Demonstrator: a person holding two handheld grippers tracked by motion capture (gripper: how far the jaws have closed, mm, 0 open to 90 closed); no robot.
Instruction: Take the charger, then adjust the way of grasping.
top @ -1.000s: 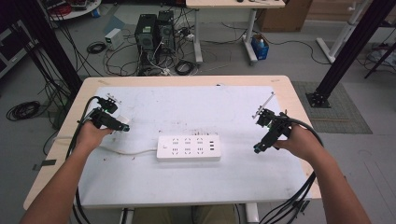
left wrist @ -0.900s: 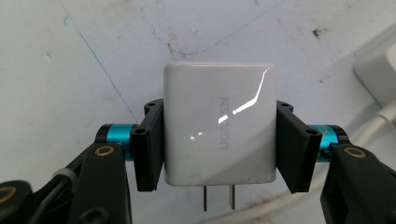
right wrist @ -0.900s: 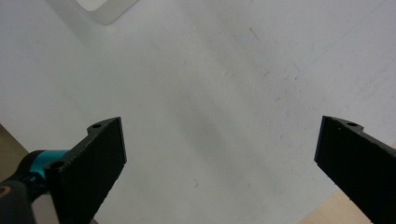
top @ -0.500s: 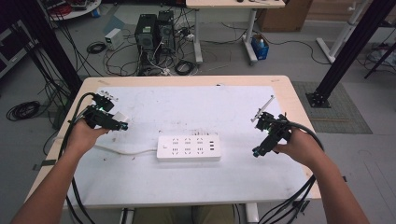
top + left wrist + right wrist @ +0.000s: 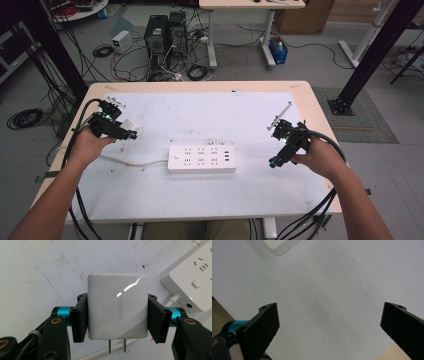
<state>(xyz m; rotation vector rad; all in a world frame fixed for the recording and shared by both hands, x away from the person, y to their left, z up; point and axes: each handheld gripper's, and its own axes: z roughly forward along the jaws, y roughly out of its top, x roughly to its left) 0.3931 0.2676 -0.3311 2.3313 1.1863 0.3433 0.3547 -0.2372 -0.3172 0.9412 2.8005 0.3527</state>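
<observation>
Left gripper [image 5: 131, 135] up off the bench [image 5: 310, 107] at the left side, fingers [image 5: 80, 317] clamped on a white UGREEN wall charger [image 5: 117, 310]. Charger squarely between the pads, glossy face toward the camera, two flat prongs [image 5: 117, 347] poking out the near edge. Held above the white mat [image 5: 200, 115], left of the white power strip [image 5: 202, 159] and apart from it. Strip lying flat mid-bench, sockets up, USB ports at its right end, its white cord [image 5: 130, 162] trailing off to the left. Corner of the strip with its switch [image 5: 196, 284] showing at the right of the left gripper view. Over on the right, right gripper [image 5: 272, 163] hovering past the strip's right end, fingers [image 5: 265, 322] spread wide, nothing between them but bare mat.
</observation>
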